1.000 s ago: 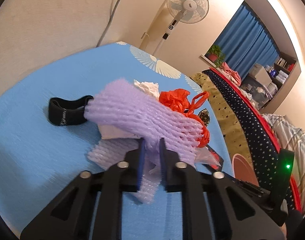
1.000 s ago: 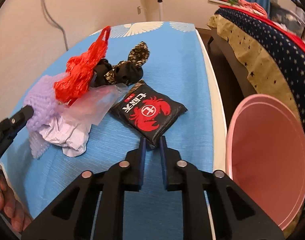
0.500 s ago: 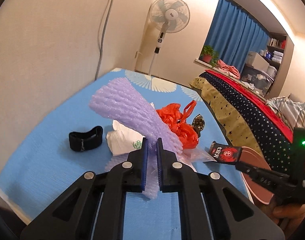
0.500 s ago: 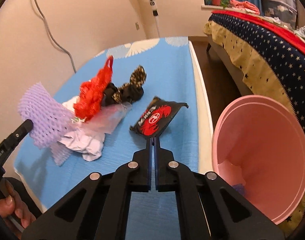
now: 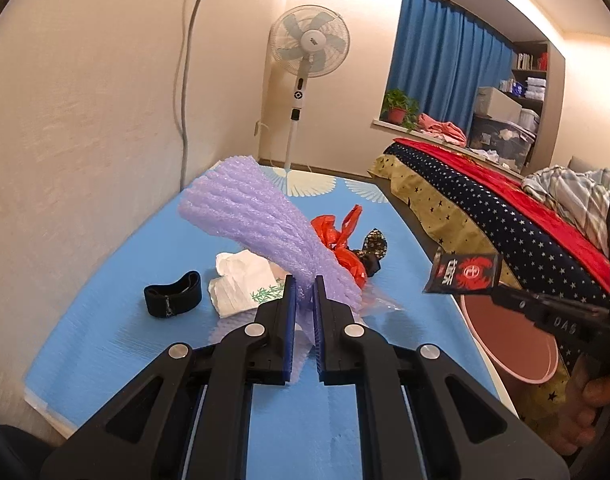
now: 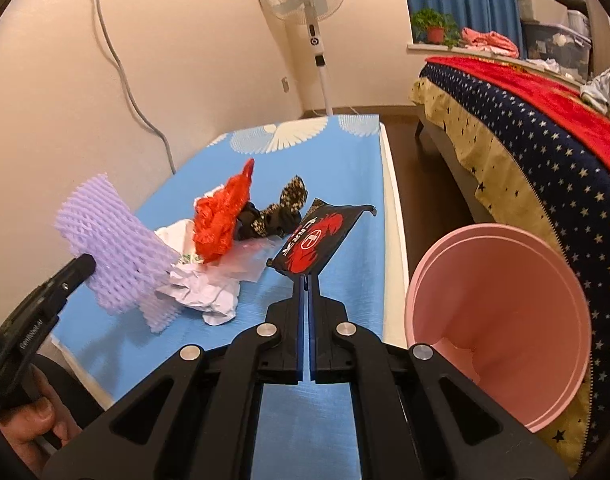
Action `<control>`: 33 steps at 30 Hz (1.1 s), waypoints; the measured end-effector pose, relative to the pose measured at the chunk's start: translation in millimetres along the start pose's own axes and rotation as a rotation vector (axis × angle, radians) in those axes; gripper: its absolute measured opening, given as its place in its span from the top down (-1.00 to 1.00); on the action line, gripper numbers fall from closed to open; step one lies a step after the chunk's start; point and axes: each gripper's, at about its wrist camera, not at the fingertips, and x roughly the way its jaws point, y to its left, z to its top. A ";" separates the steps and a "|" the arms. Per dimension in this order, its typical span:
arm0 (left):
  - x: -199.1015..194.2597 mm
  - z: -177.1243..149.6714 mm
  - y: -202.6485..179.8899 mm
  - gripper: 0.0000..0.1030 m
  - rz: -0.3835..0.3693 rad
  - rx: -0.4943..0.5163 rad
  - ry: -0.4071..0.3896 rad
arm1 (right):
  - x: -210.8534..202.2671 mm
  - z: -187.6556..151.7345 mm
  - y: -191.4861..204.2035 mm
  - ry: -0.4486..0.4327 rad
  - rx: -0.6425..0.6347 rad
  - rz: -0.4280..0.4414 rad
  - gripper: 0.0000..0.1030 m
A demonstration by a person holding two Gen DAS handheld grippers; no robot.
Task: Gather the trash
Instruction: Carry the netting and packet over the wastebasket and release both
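Mid-task, at the carry step: 2 pieces of trash lifted clear of the blue surface [image 6: 337,184], neither yet dropped in the bin.

Far left in the right wrist view, left claw [image 5: 303,292] clamped narrow on a purple foam net sleeve [image 5: 261,224], held up in the air above the pile. Soft, springy lattice of foam, tube-shaped, flaring open at its far end; light and easily squashed, likely to spring back once released.

Below and just beside it on the surface, crumpled white paper [image 6: 209,296], creased and stiff-looking, with a thin clear plastic film [image 6: 245,260] lying against it. Next, a scrunched red plastic bag [image 6: 221,220], glossy and wrinkled, one handle loop sticking up. Behind that, a dark patterned fabric piece [image 6: 281,212], soft and knotted. In the left wrist view only, a black elastic band [image 5: 173,298] lying apart on the left of the pile.

Towards the middle, right claw [image 6: 306,280] fully closed on the lower edge of a black snack packet [image 6: 317,240], flat, shiny foil with a red crab print, tilted and hanging above the surface.

Far right, a pink plastic bin [image 6: 505,280], smooth and round, standing on the floor between the surface and a bed [image 6: 545,140] with a star-patterned cover.

Next move, judged: swing the packet right, over the bin mouth, then release; same for the foam sleeve, which calls for a longer reach across.
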 end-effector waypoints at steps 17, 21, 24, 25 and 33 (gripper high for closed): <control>-14.3 -1.0 -25.8 0.84 -0.018 0.059 0.006 | -43.5 6.9 -5.6 -0.079 -0.001 -0.014 0.97; -14.5 -1.6 -30.5 0.84 -0.026 0.064 0.011 | -49.2 8.4 -9.9 -0.089 0.004 -0.023 0.97; -15.0 -1.3 -34.1 0.84 -0.036 0.066 0.013 | -56.3 10.0 -14.3 -0.102 0.012 -0.036 0.97; -14.7 -1.0 -35.9 0.84 -0.040 0.067 0.014 | -59.2 11.0 -16.7 -0.107 0.015 -0.043 0.97; -7.0 -0.5 -53.8 0.84 -0.079 0.084 0.030 | -78.9 18.3 -37.4 -0.129 0.055 -0.099 0.97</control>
